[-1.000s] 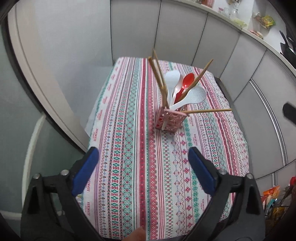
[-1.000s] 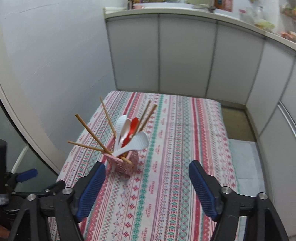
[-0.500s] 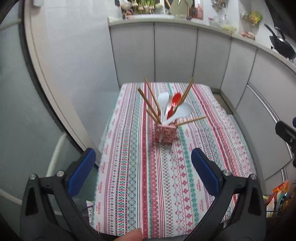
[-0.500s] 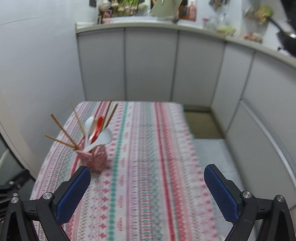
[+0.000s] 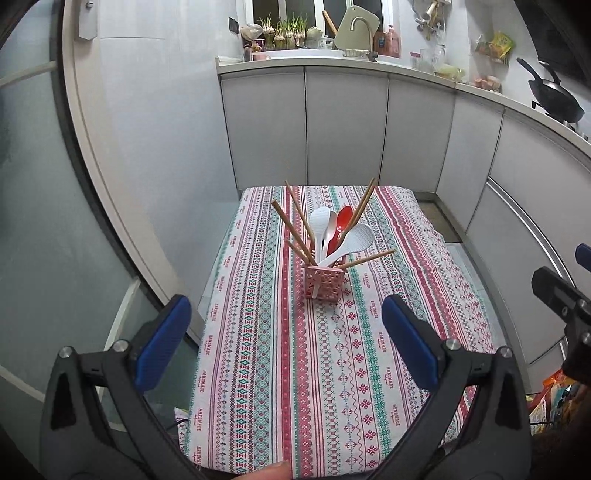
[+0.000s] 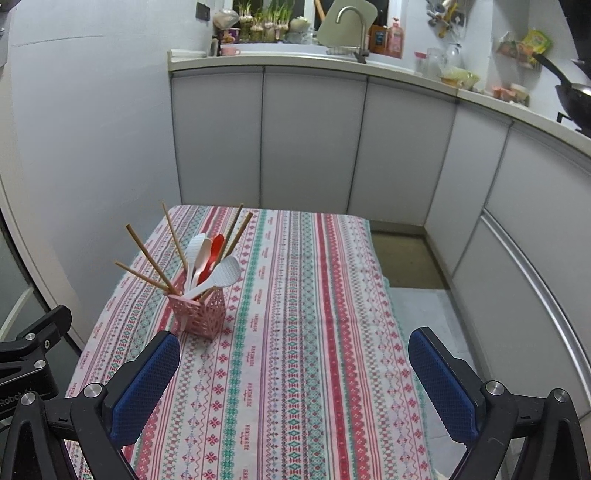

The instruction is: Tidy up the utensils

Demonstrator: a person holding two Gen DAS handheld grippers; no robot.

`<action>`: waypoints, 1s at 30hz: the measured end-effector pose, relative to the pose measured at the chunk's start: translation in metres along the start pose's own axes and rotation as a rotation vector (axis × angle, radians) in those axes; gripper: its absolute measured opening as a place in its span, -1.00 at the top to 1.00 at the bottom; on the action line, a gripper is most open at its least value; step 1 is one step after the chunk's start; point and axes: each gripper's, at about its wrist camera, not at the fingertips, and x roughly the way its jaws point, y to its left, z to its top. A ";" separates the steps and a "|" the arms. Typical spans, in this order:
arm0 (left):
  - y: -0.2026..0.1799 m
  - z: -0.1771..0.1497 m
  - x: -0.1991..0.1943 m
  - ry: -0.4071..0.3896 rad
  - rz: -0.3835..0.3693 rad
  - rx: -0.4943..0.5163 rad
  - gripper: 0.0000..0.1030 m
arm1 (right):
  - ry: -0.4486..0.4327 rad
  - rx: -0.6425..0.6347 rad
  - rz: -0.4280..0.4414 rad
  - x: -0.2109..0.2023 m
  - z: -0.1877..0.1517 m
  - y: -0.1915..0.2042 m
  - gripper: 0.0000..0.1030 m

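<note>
A pink latticed utensil holder (image 5: 325, 283) (image 6: 197, 314) stands upright on the striped tablecloth (image 5: 295, 387) (image 6: 314, 332). It holds several wooden chopsticks (image 5: 293, 229) (image 6: 147, 254), white spoons (image 5: 354, 240) (image 6: 227, 273) and a red spoon (image 5: 343, 219) (image 6: 216, 245). My left gripper (image 5: 284, 347) is open and empty, back near the table's front edge, well short of the holder. My right gripper (image 6: 295, 373) is open wide with nothing between its fingers; the holder stands ahead of its left finger (image 6: 147, 376).
Grey kitchen cabinets (image 6: 314, 147) wrap the far and right sides, with a sink and faucet (image 6: 351, 26) and potted plants on the counter. A black pan (image 5: 554, 96) sits at the right. The other gripper shows at the edge (image 5: 561, 299) (image 6: 29, 354). A white wall runs along the table's left.
Both grippers have pulled back and risen away from the holder, so it looks smaller and farther off. The right gripper's jaws stand wider than a second ago.
</note>
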 end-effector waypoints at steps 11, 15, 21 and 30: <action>-0.001 0.000 -0.001 -0.002 0.002 0.001 -0.99 | -0.005 0.011 0.005 -0.001 0.002 -0.003 -0.97; -0.002 0.001 -0.001 -0.004 0.004 0.002 -0.99 | -0.006 0.011 0.010 -0.002 0.002 -0.004 -0.97; -0.003 0.001 -0.001 -0.003 0.008 0.007 -0.99 | -0.005 0.008 0.014 -0.001 0.003 -0.002 -0.97; -0.003 0.001 -0.002 -0.003 0.010 0.006 -0.99 | -0.004 0.005 0.020 -0.001 0.003 -0.001 -0.97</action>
